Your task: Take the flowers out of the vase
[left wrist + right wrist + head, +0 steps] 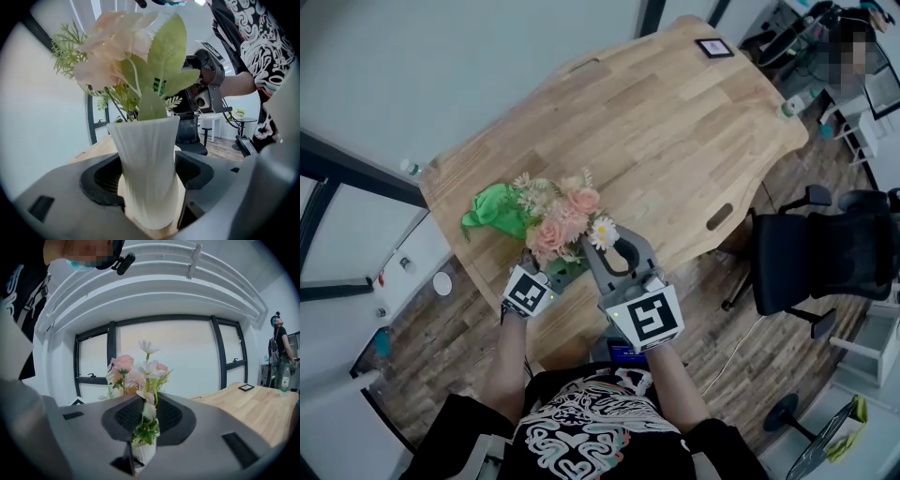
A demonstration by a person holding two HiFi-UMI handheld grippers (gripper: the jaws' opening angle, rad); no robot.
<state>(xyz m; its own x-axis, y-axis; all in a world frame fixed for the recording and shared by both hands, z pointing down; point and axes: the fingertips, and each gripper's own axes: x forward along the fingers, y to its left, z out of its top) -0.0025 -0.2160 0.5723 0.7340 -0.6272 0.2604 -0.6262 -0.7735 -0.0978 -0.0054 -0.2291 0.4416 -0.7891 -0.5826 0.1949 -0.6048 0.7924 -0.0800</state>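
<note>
Near left on the wooden surface (675,122), just right of a green cloth (495,211): white ribbed vase (147,159), upright and full of pink and white flowers (562,220), clamped low down between the wide-spread jaws of the left gripper (551,277). Drawn narrow and pressing on a single flower stem (148,411) with white buds and green leaves, above the vase's mouth: jaws of the right gripper (145,414), reaching in from the near right beside a white daisy (602,232).
</note>
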